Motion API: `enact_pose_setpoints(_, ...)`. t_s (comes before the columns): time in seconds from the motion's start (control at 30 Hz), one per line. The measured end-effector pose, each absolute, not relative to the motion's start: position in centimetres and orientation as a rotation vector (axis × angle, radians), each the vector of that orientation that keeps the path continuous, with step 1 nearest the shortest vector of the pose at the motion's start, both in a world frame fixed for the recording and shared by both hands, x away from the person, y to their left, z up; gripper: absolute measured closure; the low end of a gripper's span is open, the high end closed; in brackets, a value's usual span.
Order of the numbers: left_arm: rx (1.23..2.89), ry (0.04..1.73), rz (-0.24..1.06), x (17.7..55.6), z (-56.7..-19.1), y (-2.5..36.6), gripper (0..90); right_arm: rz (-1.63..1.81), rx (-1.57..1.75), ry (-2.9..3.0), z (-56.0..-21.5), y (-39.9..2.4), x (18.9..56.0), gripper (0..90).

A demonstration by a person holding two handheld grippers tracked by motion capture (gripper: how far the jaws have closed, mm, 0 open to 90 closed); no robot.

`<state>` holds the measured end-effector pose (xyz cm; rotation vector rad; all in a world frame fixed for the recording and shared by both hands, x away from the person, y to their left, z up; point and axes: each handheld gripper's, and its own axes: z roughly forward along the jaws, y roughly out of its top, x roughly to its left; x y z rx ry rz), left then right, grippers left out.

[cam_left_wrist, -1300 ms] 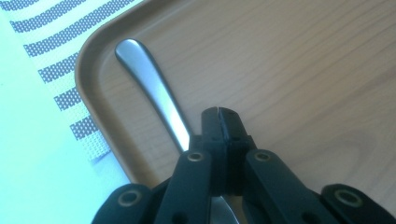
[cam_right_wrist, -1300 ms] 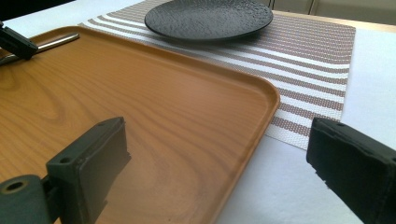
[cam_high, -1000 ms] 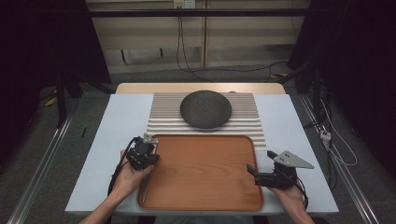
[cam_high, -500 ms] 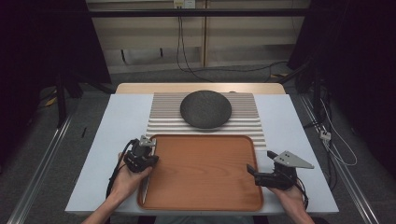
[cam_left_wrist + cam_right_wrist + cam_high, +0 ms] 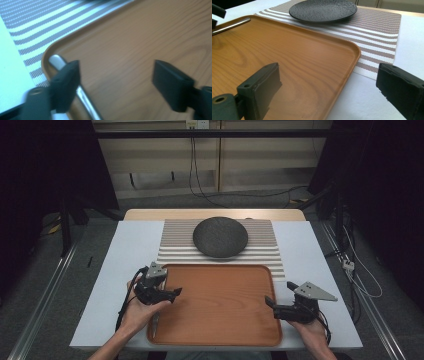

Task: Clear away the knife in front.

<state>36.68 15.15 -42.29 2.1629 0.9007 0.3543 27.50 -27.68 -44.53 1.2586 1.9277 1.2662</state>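
A slim metal utensil (image 5: 156, 322) lies along the left inner edge of the wooden tray (image 5: 220, 330), in the lower left of the high view; its shiny handle (image 5: 82, 96) shows in the left gripper view, running from the tray's rounded corner down to the bottom of the frame. Which kind of utensil it is cannot be told. It probably rests against the rim because the raised edge stops it sliding.

The left gripper (image 5: 170, 293) hangs over that same tray edge with its jaws spread wide. In its own view the left jaw stands directly over the handle, while the other jaw is well apart over bare wood, so the handle is not between them; a sideways shift looks needed before a pinch.

The right gripper (image 5: 268, 302) sits at the tray's right edge, low in the frame, its jaws also spread, one over the wood and one over the white table (image 5: 115, 270), seemingly ready to steady the tray.

Beyond, a dark plate (image 5: 220, 237) rests on a striped placemat (image 5: 175, 245) at centre frame.
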Motion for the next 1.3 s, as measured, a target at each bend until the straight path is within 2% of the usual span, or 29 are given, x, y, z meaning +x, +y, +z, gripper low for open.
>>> enact_pose_setpoints(0.07, 2.137, 0.901, 0.335, 36.7, -42.1, 15.1, 10.9, 1.268, 1.259, 1.927, -44.5, -27.7, 27.5, 5.3)
enact_pose_setpoints(0.17, 2.12, 0.904, 0.321, 36.7, -41.7, 15.2, 6.3, 1.268, 1.26, 1.927, -44.5, -27.7, 27.5, 5.3)
enact_pose_setpoints(0.27, 2.09, 0.9, 0.322, 36.5, -41.3, 15.5, 6.7, 1.269, 1.259, 1.927, -44.5, -27.7, 27.5, 5.3)
enact_pose_setpoints(0.47, 2.038, 0.879, 0.431, 35.7, -40.5, 16.0, 7.4, 1.27, 1.261, 1.925, -44.5, -27.8, 27.5, 5.3)
enact_pose_setpoints(0.73, 1.968, 0.884, 0.492, 35.0, -39.4, 17.1, 7.4, 1.271, 1.257, 1.921, -44.5, -27.7, 27.5, 5.3)
enact_pose_setpoints(0.9, 1.987, 0.898, 0.549, 33.9, -39.9, 18.3, 7.1, 1.273, 1.263, 1.915, -44.5, -27.9, 27.4, 5.3)
enact_pose_setpoints(1.3, 1.934, 0.958, 0.559, 32.2, -40.7, 21.1, 6.4, 1.269, 1.272, 1.906, -44.5, -28.0, 27.4, 5.3)
